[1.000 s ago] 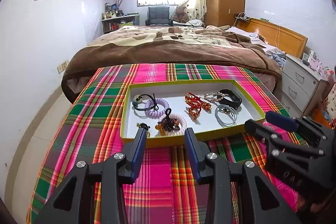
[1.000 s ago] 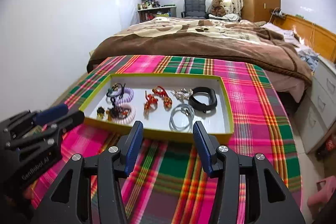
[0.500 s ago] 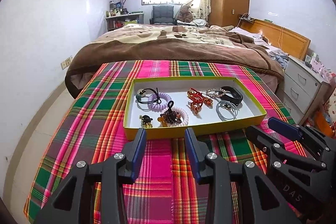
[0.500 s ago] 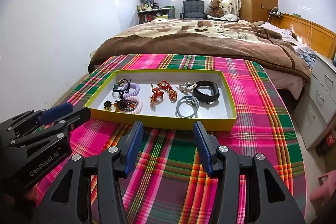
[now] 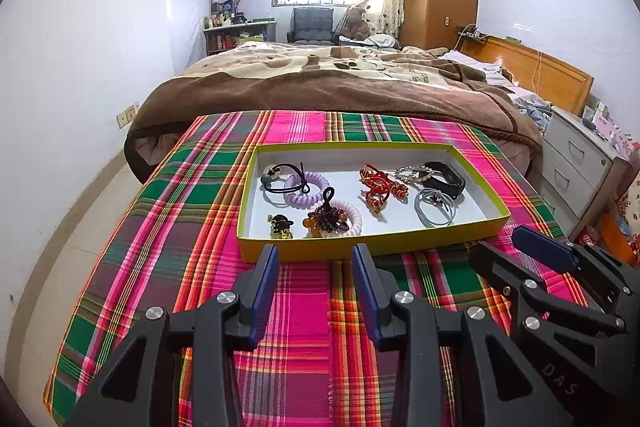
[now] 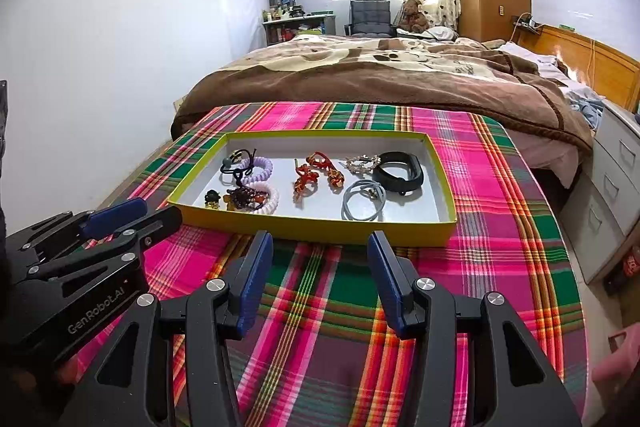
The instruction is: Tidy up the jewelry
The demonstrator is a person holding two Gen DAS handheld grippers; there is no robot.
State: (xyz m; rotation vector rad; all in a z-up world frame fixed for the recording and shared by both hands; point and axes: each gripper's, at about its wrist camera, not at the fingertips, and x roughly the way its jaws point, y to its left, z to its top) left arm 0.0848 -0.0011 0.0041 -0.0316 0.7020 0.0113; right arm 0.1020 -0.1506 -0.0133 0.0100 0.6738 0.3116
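— Left wrist view: what's in the yellow tray (image 5: 372,247)?
— Hair ties, red knots (image 5: 380,187), a black band (image 5: 446,181). Both tongs, left gripper (image 5: 314,263) and right gripper (image 6: 320,251), gape empty just short of it.

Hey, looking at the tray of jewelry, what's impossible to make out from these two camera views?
- Small dark-and-gold trinket, both views: too small to identify.
- Tray floor along the near wall, right wrist view: hidden by that wall.
- Silver beaded piece, left wrist view: its far end lies against the black band; overlap unclear.
- Right gripper, left wrist view: body cut off by the frame edge.
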